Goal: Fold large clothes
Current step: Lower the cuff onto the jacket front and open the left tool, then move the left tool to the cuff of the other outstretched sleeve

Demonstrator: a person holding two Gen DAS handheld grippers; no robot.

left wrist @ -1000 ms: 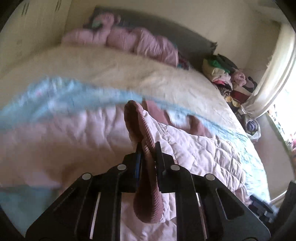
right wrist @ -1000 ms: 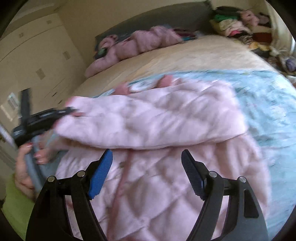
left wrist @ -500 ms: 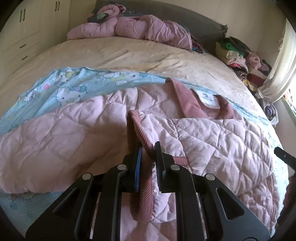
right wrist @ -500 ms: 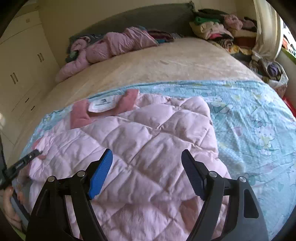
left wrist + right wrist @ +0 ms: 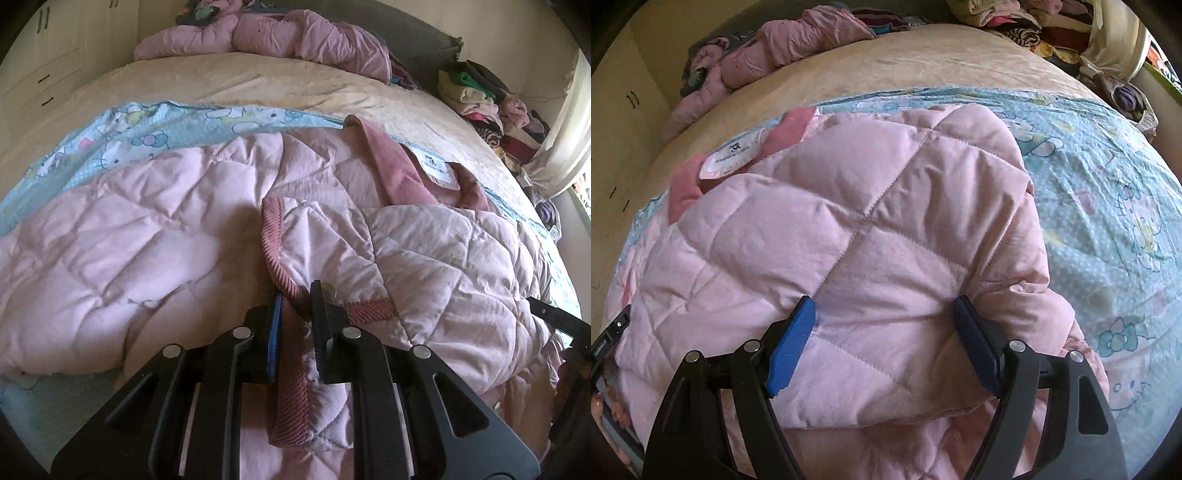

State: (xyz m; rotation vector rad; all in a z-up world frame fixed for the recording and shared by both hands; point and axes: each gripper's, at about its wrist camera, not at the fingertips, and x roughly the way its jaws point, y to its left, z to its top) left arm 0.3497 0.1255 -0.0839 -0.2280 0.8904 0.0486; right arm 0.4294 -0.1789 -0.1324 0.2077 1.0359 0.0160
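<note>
A pink quilted jacket lies on the blue cartoon-print sheet of the bed, its right sleeve folded across the body. My left gripper is shut on the sleeve's darker ribbed cuff, low over the jacket's middle. In the right wrist view the jacket fills the centre, its collar and white label at the upper left. My right gripper is open, its jaws wide apart just over the folded sleeve, holding nothing.
A beige bedspread covers the far half of the bed. Another pink jacket lies crumpled at the headboard. A pile of clothes stands at the right by a curtain. Wardrobe doors line the left wall.
My left gripper has carried the cuff across and down onto the jacket body, laying the sleeve flat. My right gripper has moved in low over the folded sleeve, still open.
</note>
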